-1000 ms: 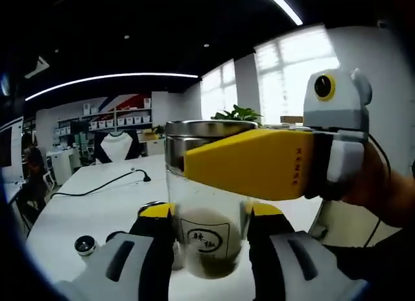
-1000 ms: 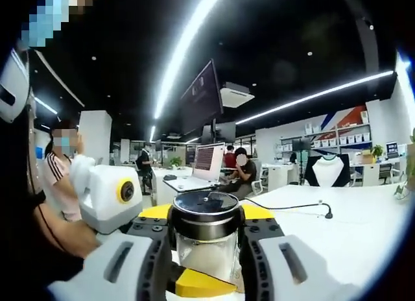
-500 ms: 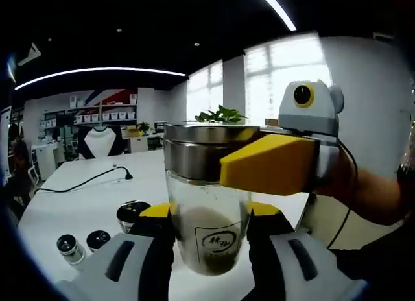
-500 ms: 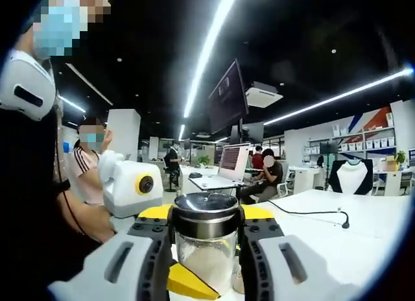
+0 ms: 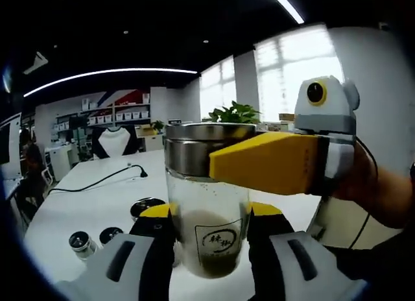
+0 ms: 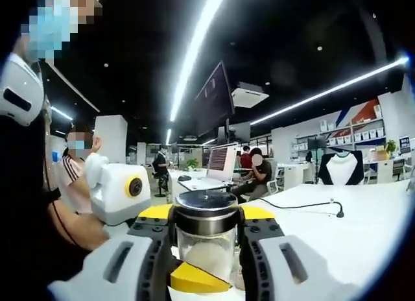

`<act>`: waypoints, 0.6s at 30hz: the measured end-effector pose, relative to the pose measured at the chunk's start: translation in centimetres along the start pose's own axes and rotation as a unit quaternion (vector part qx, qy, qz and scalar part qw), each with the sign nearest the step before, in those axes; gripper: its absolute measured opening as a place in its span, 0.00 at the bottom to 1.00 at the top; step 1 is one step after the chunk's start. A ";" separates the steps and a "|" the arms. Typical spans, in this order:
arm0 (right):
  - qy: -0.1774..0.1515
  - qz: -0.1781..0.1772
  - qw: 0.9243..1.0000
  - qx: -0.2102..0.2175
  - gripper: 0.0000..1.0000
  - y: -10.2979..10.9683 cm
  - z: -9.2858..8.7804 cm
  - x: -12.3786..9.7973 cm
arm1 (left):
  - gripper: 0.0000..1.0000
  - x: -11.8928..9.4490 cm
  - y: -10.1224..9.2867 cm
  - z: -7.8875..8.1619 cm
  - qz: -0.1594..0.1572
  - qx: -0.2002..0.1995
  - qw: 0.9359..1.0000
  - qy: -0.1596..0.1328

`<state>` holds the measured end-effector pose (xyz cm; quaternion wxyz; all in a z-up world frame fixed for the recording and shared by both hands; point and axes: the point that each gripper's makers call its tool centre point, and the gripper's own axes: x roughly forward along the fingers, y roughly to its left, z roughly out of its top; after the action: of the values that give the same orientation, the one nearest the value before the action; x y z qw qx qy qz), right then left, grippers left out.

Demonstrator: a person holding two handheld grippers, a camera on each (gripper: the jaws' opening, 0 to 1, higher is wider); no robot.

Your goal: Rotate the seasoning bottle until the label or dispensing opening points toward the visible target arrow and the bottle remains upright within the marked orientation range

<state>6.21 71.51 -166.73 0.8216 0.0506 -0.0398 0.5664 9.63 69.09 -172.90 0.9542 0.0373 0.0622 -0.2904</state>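
Above the white table [image 5: 97,197], the left gripper [image 5: 209,249] clamps the seasoning bottle's [image 5: 207,216] glass body upright while the right gripper [image 6: 206,233] pinches its steel cap [image 6: 206,213], so turning slowly should keep it vertical.

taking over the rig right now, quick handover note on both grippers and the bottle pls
Left gripper: shut on the glass body of the seasoning bottle, low down, bottle upright.
Right gripper: shut on the same bottle at its metal lid; one of its yellow jaws crosses the lid in the left gripper view.
Bottle is held over the white table; its label faces the left gripper's camera.
Small capped jars lie on the table beside it.
Done: bottle gripped by both.
Left: no target arrow is in sight, so find it, turn the label to it, keep the bottle upright.
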 end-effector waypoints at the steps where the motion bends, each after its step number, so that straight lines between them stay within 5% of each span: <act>1: -0.002 -0.006 1.000 0.003 0.37 0.0 0.0 0.0 | 0.45 0.0 0.0 0.0 0.002 0.001 1.000 -0.001; 9: 0.028 -0.101 0.994 -0.017 0.40 -0.5 -0.3 0.6 | 0.45 0.0 0.1 -0.1 0.027 0.037 0.999 0.006; 18: 0.024 -0.119 0.993 -0.004 0.39 -1.2 -0.3 1.4 | 0.45 -0.4 0.7 -0.2 0.036 0.048 0.998 0.007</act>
<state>7.84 72.40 -166.88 0.8842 0.0382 -0.0165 0.4653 9.66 69.89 -173.03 0.9607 0.0871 0.0538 -0.2580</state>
